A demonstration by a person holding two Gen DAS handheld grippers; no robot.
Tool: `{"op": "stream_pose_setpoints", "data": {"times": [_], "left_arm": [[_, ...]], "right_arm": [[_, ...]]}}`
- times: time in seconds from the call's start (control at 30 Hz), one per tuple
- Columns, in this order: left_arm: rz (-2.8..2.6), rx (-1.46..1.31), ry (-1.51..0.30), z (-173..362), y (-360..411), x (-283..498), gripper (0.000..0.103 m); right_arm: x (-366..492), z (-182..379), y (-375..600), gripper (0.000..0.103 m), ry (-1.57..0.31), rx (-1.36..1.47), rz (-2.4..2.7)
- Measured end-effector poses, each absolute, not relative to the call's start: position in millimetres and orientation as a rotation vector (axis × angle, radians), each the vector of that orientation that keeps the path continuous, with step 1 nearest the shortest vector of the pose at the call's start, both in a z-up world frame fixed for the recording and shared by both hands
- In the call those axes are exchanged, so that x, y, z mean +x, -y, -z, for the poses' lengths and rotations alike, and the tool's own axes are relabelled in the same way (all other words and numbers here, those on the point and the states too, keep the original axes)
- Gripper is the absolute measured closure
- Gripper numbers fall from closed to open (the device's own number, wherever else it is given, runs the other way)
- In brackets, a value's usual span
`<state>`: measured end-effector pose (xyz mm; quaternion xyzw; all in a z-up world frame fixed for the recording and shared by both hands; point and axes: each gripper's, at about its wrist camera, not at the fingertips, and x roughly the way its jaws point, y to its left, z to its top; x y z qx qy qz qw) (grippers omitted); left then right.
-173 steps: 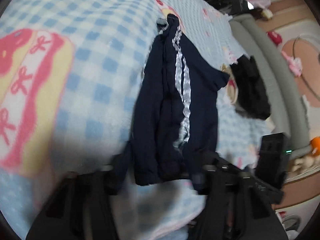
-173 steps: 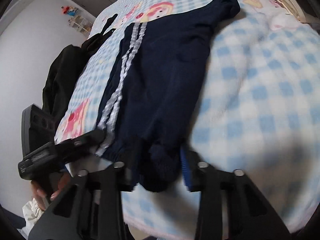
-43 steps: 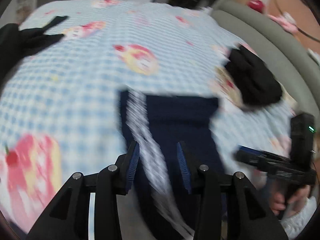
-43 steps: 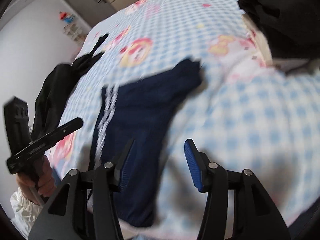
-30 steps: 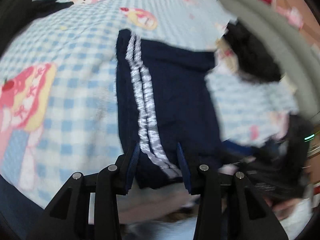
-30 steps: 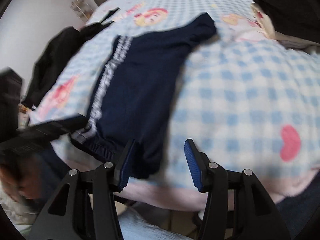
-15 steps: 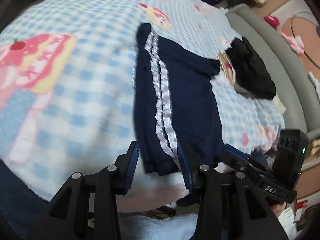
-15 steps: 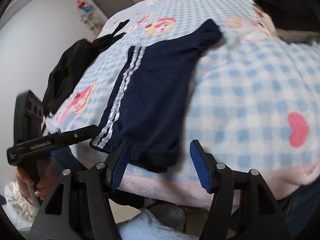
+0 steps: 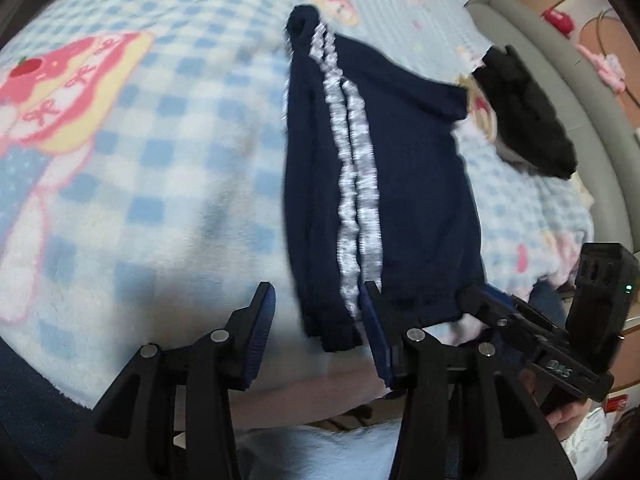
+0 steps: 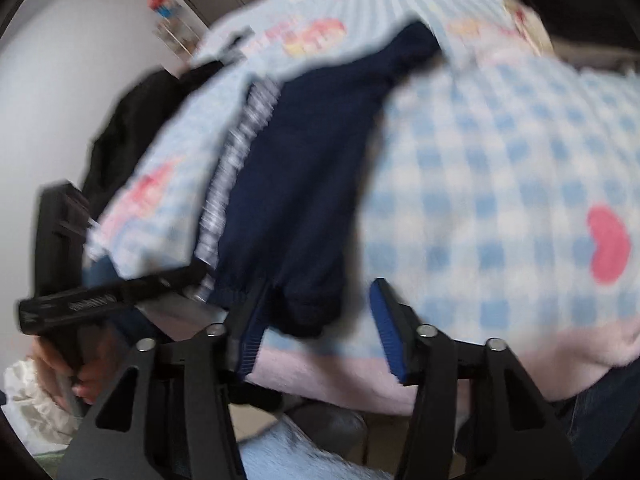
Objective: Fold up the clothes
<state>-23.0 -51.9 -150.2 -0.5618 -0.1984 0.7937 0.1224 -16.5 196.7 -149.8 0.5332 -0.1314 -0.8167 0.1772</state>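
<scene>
Tongs first: the left tongs (image 9: 316,320) and right tongs (image 10: 316,320) both gape wide, holding nothing, poised at the near hem of the navy trousers (image 9: 380,184). The trousers lie lengthwise on the checked blanket (image 9: 160,168) over the bed. Judged best: bite both hem corners squarely, lift evenly, and carry them to the far end, keeping the white stripes (image 9: 352,152) straight.
</scene>
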Motion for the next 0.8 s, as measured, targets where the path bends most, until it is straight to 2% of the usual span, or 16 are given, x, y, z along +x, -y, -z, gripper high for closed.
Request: {"op": "stream_pose_setpoints", "data": {"times": [0.2, 0.27, 0.37, 0.43, 0.57, 0.63, 0.67, 0.7, 0.73, 0.8], "left_arm": [[-2.336, -1.636, 0.604, 153.3, 63.0, -22.0, 0.057], [-2.312, -1.615, 0.661, 155.8, 67.3, -20.1, 0.056], [-2.246, -1.568, 0.752, 161.0, 66.8, -22.1, 0.05], [-2.21, -1.552, 0.787, 162.8, 68.2, -21.4, 0.048], [-2.194, -1.565, 0.78, 167.5, 66.4, -20.6, 0.047], [-2.202, -1.553, 0.76, 165.1, 64.9, -18.8, 0.051], [-2.21, -1.541, 0.746, 163.5, 63.7, -17.7, 0.061], [-2.22, -1.528, 0.733, 161.5, 62.5, -17.4, 0.072], [-2.231, -1.516, 0.727, 159.3, 61.9, -16.6, 0.073], [-2.246, -1.491, 0.722, 155.7, 58.7, -17.5, 0.081]], "right_arm": [[-10.9, 146.5, -194.6, 0.06, 0.309, 1.521, 2.33], [-11.1, 146.2, -201.0, 0.058, 0.399, 1.481, 2.307], [-15.9, 146.1, -207.7, 0.058, 0.52, 1.417, 2.262], [-17.5, 147.6, -205.4, 0.053, 0.506, 1.408, 2.254], [-20.5, 156.4, -193.1, 0.053, 0.426, 1.43, 2.254], [-20.8, 158.5, -192.2, 0.055, 0.403, 1.425, 2.261], [-20.3, 158.1, -193.3, 0.056, 0.412, 1.416, 2.259], [-19.8, 157.7, -194.3, 0.063, 0.42, 1.406, 2.258], [-19.4, 157.4, -195.4, 0.071, 0.428, 1.396, 2.256], [-16.1, 150.6, -195.2, 0.081, 0.428, 1.353, 2.255]]}}
